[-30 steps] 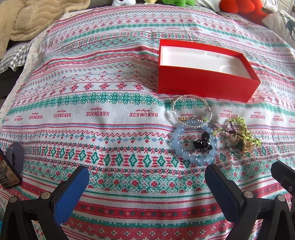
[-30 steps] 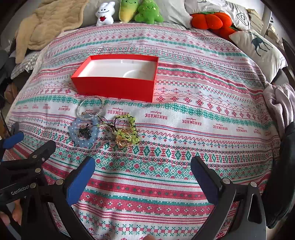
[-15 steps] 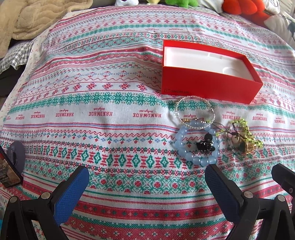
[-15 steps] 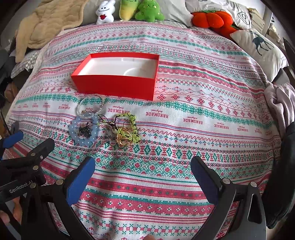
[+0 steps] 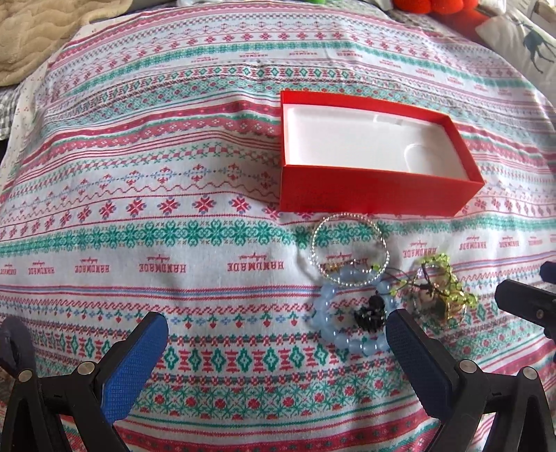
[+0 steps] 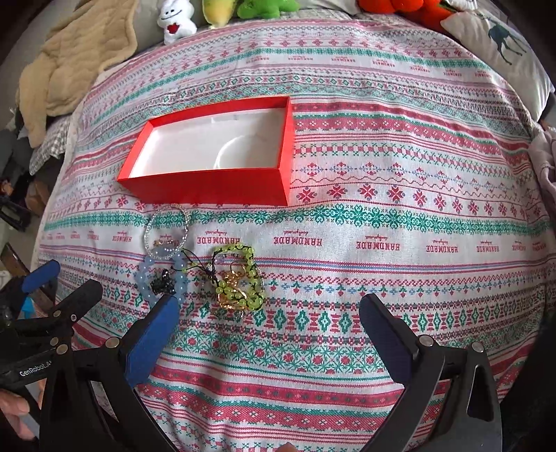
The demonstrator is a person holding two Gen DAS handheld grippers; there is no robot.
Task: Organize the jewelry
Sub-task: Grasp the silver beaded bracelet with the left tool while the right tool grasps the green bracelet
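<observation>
An open red box (image 5: 375, 194) with an empty white lining lies on the patterned bedspread; it also shows in the right wrist view (image 6: 215, 186). Just in front of it lies a pile of jewelry: a silver bead bracelet (image 5: 349, 252), a pale blue bead bracelet (image 5: 347, 339) with a black charm, and a yellow-green bead bracelet (image 5: 448, 288) tangled with gold rings. The same pieces show in the right wrist view: silver (image 6: 166, 231), blue (image 6: 146, 278), green (image 6: 243, 278). My left gripper (image 5: 278, 344) is open and empty, near the blue bracelet. My right gripper (image 6: 269, 325) is open and empty, just short of the green bracelet.
A beige blanket (image 6: 69, 66) lies at the far left of the bed. Plush toys (image 6: 175, 21) and pillows (image 6: 500, 41) line the far edge. A pale cloth (image 6: 545, 163) lies at the right edge. The left gripper's body (image 6: 45, 330) shows at the right view's lower left.
Both grippers have moved forward toward the jewelry and the box, which now look larger and nearer. Both stay open. The jewelry has not moved.
</observation>
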